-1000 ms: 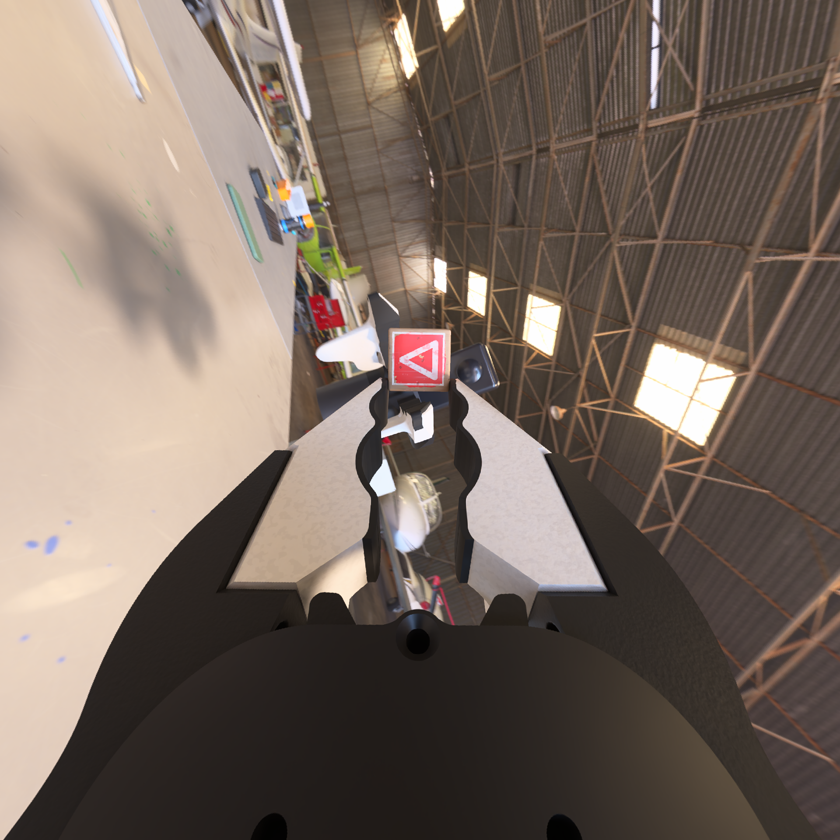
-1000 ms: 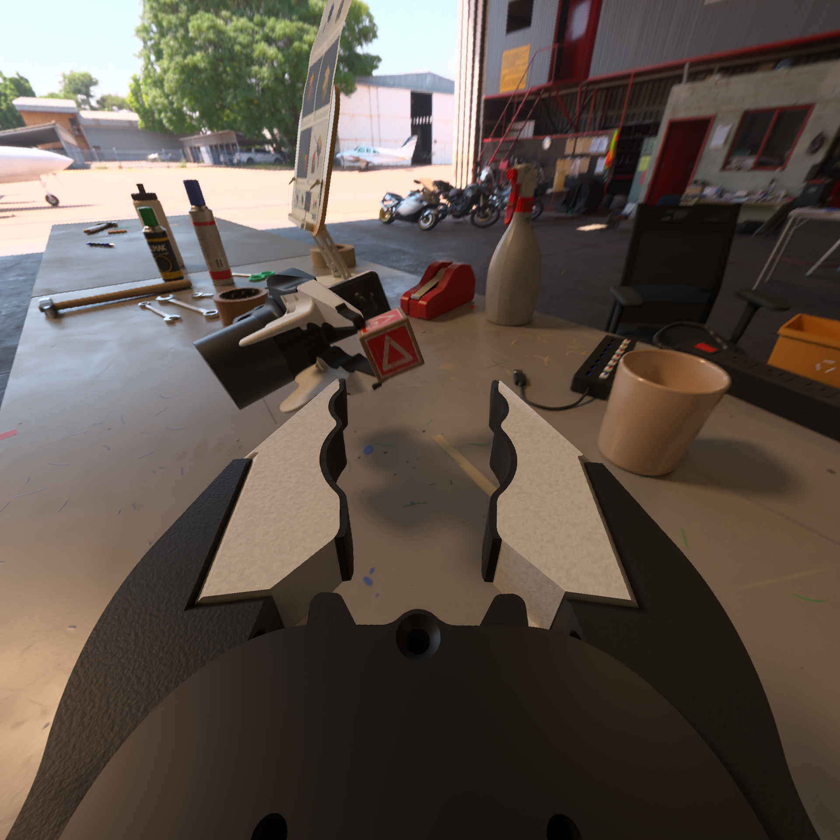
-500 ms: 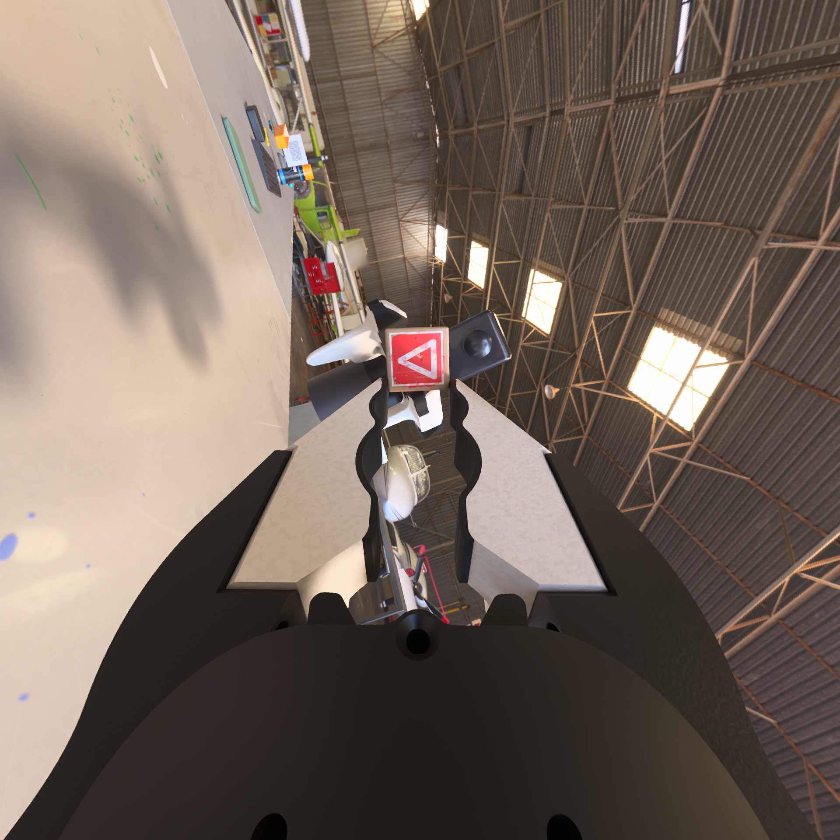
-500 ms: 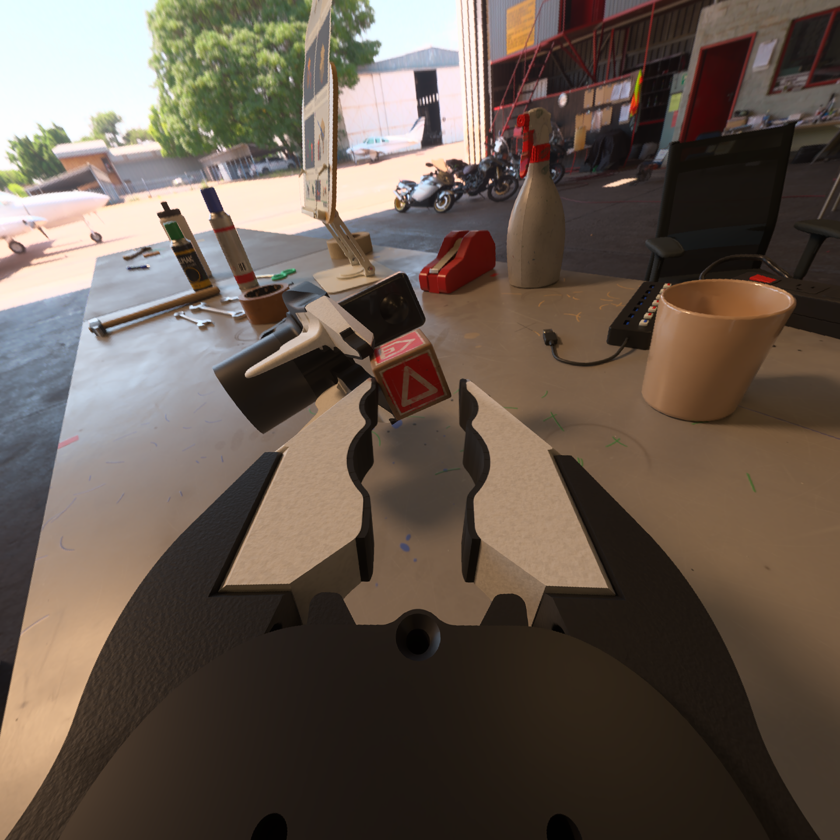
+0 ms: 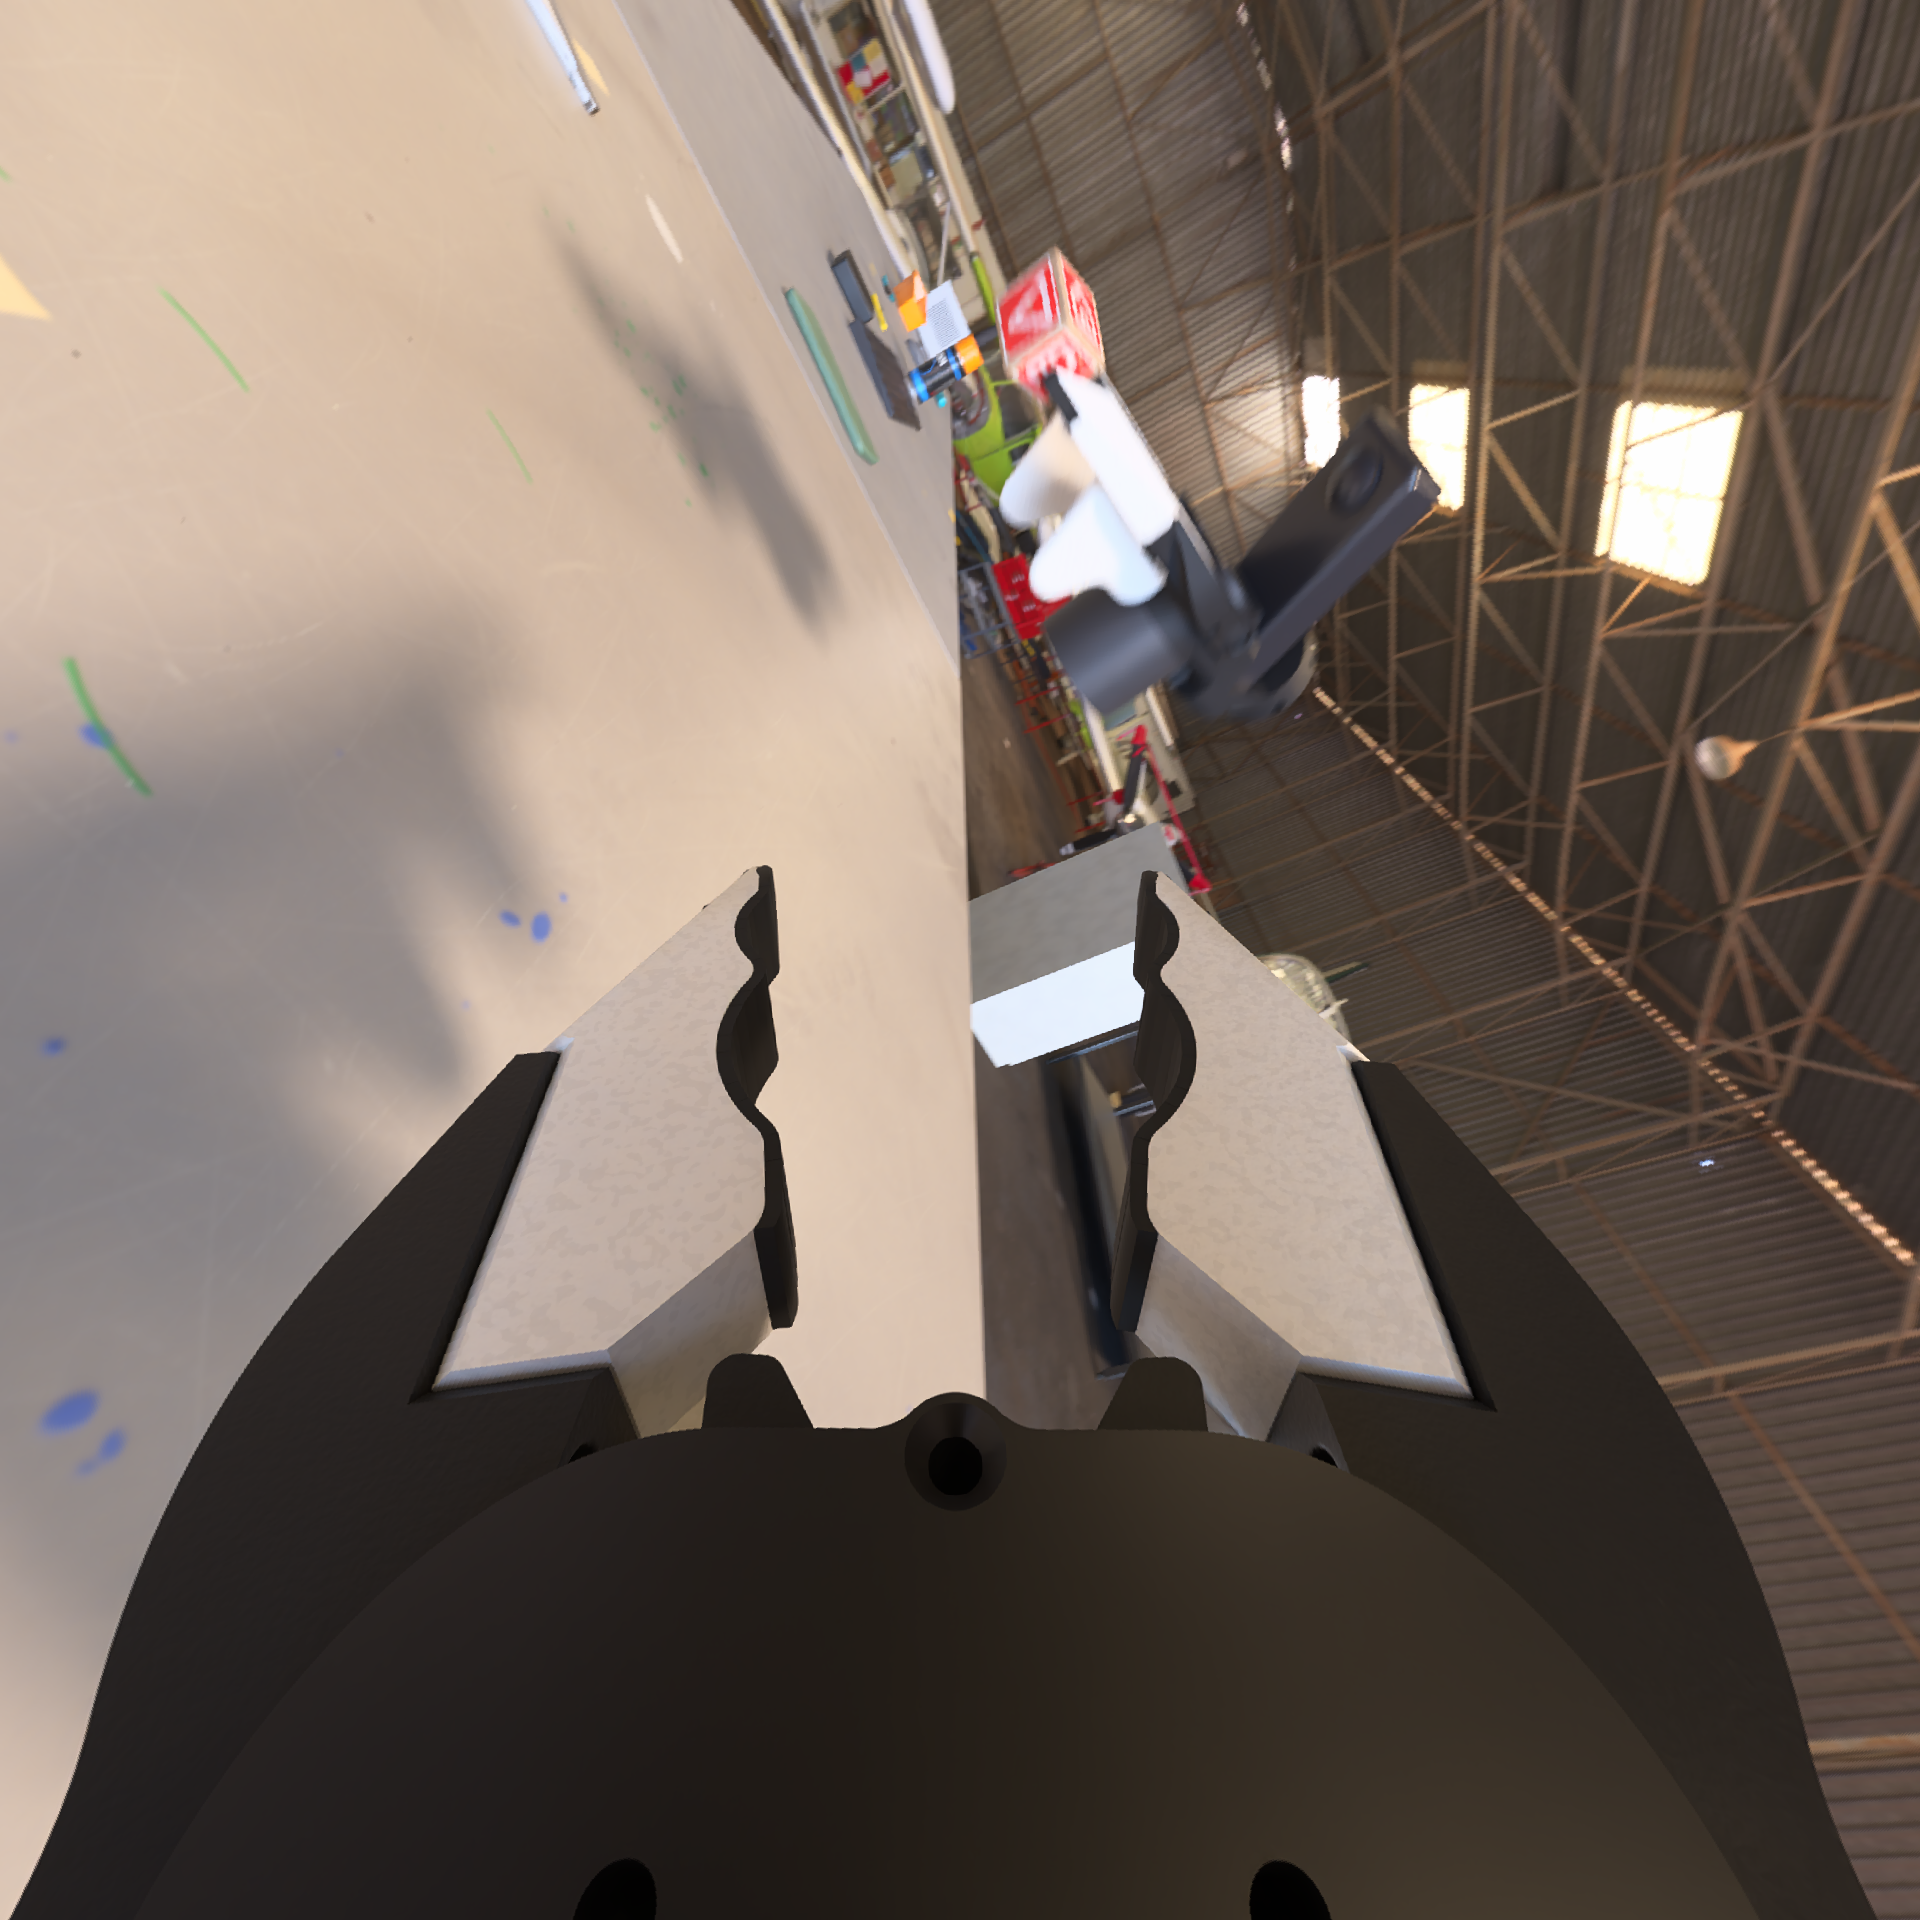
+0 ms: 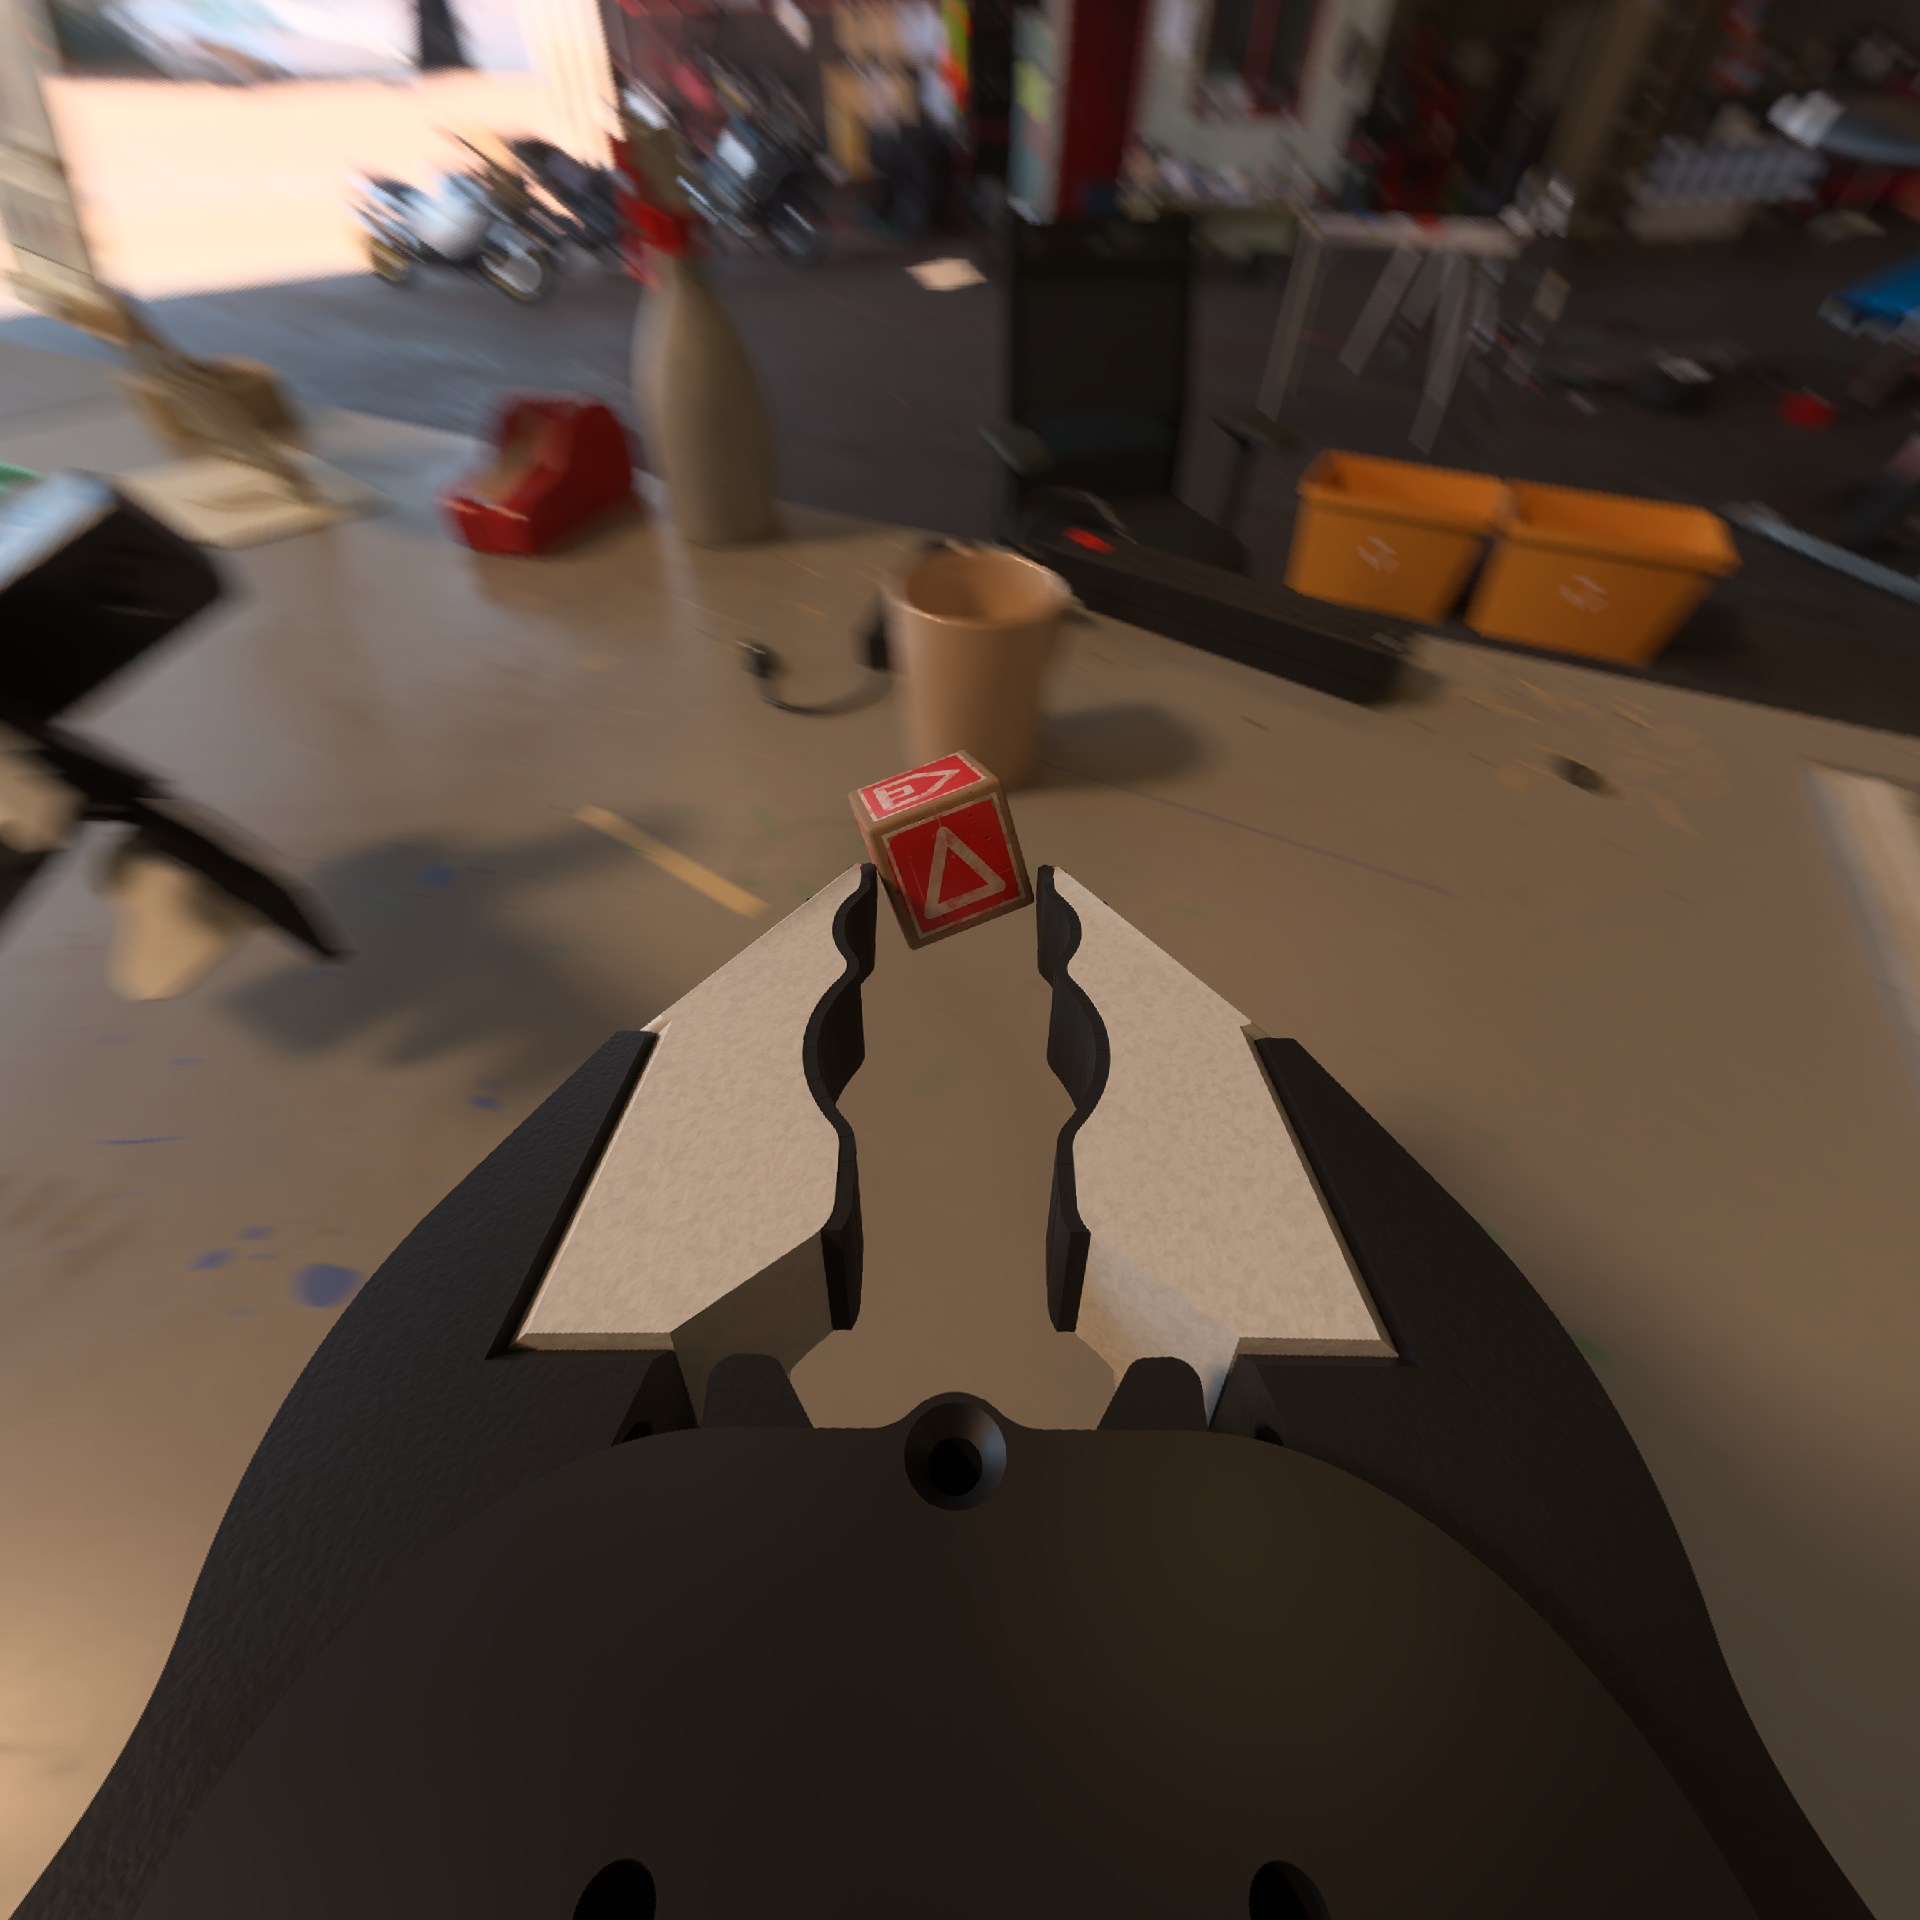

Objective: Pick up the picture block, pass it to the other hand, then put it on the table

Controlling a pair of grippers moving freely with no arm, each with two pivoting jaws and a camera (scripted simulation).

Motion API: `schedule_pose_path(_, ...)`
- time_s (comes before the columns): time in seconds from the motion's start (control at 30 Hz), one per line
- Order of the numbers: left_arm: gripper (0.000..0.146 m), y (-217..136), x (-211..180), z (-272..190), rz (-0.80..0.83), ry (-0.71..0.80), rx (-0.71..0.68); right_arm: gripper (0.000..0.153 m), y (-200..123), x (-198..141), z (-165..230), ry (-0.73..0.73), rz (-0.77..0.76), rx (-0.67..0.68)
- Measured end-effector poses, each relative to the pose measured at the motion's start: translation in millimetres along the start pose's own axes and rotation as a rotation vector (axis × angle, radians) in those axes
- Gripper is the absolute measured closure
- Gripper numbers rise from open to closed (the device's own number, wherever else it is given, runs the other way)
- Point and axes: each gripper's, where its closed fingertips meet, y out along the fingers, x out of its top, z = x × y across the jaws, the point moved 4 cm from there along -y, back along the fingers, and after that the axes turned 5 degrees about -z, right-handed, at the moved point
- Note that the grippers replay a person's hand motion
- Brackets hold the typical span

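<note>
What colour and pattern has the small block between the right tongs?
Red faces with pale line drawings and wooden edges; clearest in the right wrist view.

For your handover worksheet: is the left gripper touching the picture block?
Apart. The left wrist view shows the left gripper open with nothing between its fingers, while the picture block sits far ahead in the right gripper.

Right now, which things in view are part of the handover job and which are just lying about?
Job: red wooden picture block, right gripper shut on it, open left gripper, tan table.

Lying about: beige cup, red tape dispenser, grey spray bottle, orange bins.
</note>
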Motion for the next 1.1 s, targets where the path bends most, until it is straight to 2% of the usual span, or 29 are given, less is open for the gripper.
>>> schedule_pose_path(0.13,0.078,-3.6,-13.7,3.9,-0.003,0.022,-0.009,0.122,-10.0,-8.6,-93.8,-0.020,0.320,-0.248)
schedule_pose_path(0.23,0.079,-2.5,-20.8,2.9,0.015,-0.025,-0.067,0.122,2.7,-28.7,-148.1,-0.023,0.627,-0.327)
schedule_pose_path(0.37,0.080,-4.0,-27.1,0.0,0.062,0.017,-0.055,0.122,33.9,-52.3,-191.5,-0.045,0.909,-0.353)
schedule_pose_path(0.5,0.090,-9.7,-27.0,-2.3,0.058,0.048,-0.031,0.122,54.4,-75.1,-212.6,-0.056,1.143,-0.370)
schedule_pose_path(0.6,0.098,-14.1,-25.3,-4.8,0.032,0.029,-0.057,0.122,62.9,-88.9,-218.4,-0.060,1.244,-0.384)
schedule_pose_path(0.73,0.102,-16.9,-25.2,-2.8,0.035,0.040,-0.034,0.122,71.5,-96.3,-222.8,-0.042,1.276,-0.387)
schedule_pose_path(0.87,0.102,-15.5,-26.4,-3.8,0.040,0.031,-0.048,0.122,76.5,-96.1,-227.3,0.001,1.244,-0.382)
schedule_pose_path(0.97,0.102,-12.9,-28.5,-4.4,0.050,0.023,-0.060,0.122,82.0,-95.3,-231.7,0.007,1.141,-0.386)
schedule_pose_path(1.03,0.102,-11.2,-30.1,-4.5,0.060,0.023,-0.058,0.122,81.3,-102.8,-231.2,0.090,1.159,-0.365)
schedule_pose_path(1.1,0.102,-9.8,-31.2,-4.9,0.067,0.025,-0.059,0.122,81.3,-108.8,-231.1,0.081,1.162,-0.373)
